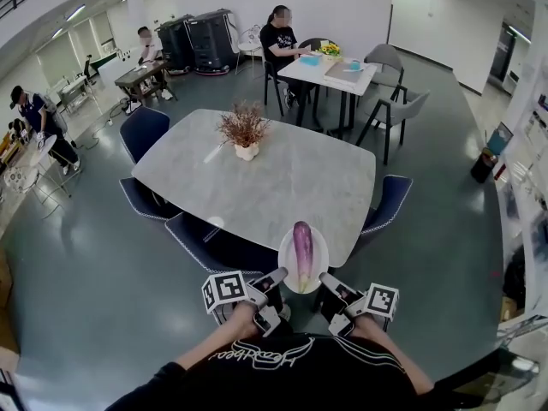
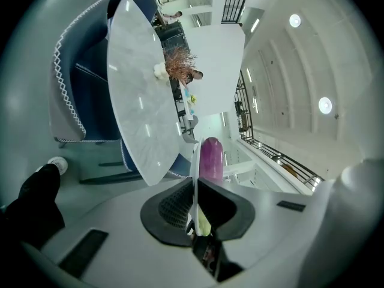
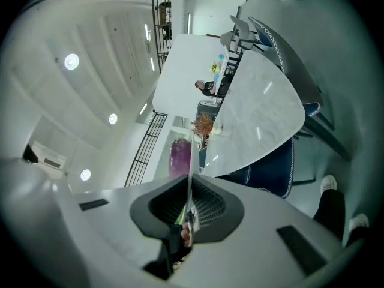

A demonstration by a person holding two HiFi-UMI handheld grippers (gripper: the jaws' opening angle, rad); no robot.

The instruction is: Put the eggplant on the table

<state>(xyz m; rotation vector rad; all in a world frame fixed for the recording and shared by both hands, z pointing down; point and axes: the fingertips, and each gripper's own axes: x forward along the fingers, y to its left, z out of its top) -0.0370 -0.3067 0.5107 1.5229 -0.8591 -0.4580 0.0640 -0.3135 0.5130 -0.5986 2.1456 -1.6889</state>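
At the left, the left gripper [image 1: 276,276] is seen with its jaws closed narrow on the near rim of a white plate [image 1: 285,260], the rim showing in the left gripper view as a thin white edge pinched between the dark pads. On the plate the eggplant [image 1: 302,245] is laid lengthwise, its purple end pointed away from the person. The plate appears to be held in the air at the near edge of the marble table [image 1: 282,182], though contact with the top cannot be ruled out. At the right, the right gripper [image 1: 325,278] is likewise clamped narrow on the same rim, just beside the first. For the step in hand, the plate is best kept level, since both grips sit on one side and the far rim is unsupported, so a droop could let the eggplant roll off. The two grippers should be moved forward together at one pace, over the bare tabletop well short of the vase of dried flowers [image 1: 245,135]. The plate should be lowered flat before either pair of jaws is loosened.
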